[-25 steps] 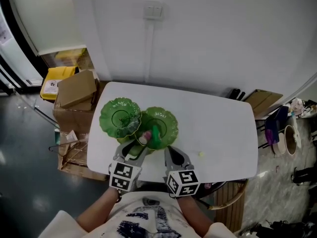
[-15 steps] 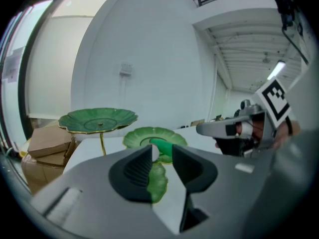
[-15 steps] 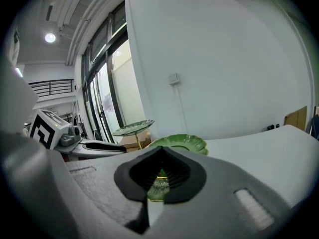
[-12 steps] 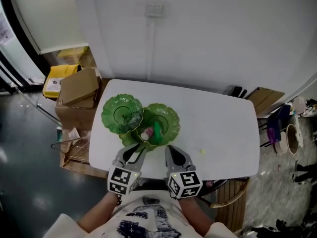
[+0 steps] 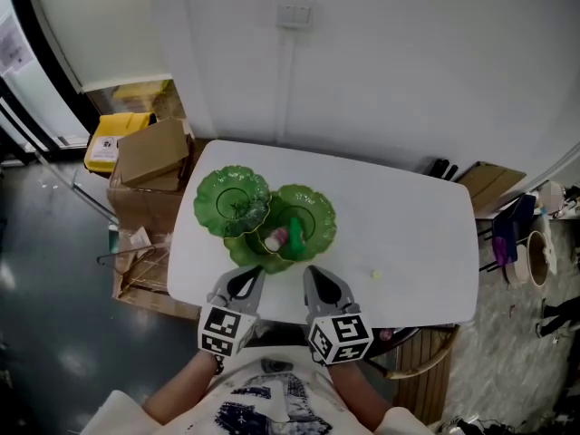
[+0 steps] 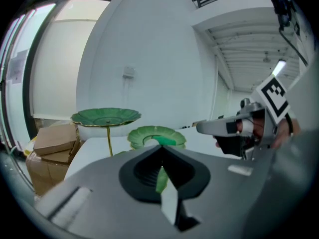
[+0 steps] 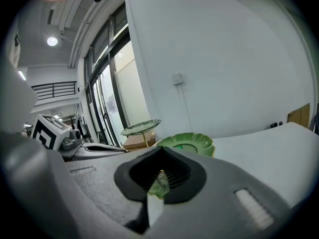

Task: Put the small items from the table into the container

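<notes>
Dish stand [image 5: 227, 198] holds pink item [image 5: 275, 240], green item [image 5: 294, 232].

A green tiered dish stand [image 5: 313, 208] of scallop-edged, leaf-shaped plates is seen upright on the left half of the white table [image 5: 408, 229], its highest plate [image 5: 234, 202] carried on a thin gold stem [image 6: 108, 139]. On a lower plate, a small pink-and-white item [image 5: 275, 240] is laid just beside an elongated green item [image 5: 295, 232]. A small pale yellow-green item [image 5: 375, 275] is left on the table, well apart from the stand, to its right.
</notes>
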`<state>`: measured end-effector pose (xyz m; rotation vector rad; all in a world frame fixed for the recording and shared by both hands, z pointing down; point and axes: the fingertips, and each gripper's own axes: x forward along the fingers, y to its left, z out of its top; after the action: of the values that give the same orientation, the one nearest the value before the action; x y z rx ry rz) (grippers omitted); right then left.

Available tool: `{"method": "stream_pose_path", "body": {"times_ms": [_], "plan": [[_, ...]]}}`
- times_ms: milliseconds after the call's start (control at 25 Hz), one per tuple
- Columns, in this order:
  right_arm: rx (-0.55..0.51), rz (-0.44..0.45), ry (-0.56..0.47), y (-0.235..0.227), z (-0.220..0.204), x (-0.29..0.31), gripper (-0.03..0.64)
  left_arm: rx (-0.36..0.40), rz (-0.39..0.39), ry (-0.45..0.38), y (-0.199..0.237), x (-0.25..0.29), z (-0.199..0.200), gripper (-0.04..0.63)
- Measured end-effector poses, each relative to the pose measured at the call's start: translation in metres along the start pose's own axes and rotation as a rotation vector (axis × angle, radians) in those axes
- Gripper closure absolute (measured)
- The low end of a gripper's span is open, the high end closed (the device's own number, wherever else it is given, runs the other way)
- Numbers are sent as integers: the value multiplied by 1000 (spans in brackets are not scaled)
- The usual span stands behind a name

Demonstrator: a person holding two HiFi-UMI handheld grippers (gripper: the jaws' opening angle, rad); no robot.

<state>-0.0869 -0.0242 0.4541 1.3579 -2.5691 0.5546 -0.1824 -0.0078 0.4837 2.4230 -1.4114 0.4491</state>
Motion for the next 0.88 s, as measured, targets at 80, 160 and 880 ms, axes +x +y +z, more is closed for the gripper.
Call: {"method": "stream_pose_path", "body": {"times_ms": [80, 160, 880], "plan": [[-3, 3, 0, 2, 0, 1, 617, -5, 5, -4, 3, -1, 0, 606], [-5, 3, 1, 3, 0, 0, 617, -12, 5, -4, 3, -3, 2, 606], [2, -8, 11, -1, -2, 1, 617, -14, -23, -36, -1, 3, 7, 606]]}}
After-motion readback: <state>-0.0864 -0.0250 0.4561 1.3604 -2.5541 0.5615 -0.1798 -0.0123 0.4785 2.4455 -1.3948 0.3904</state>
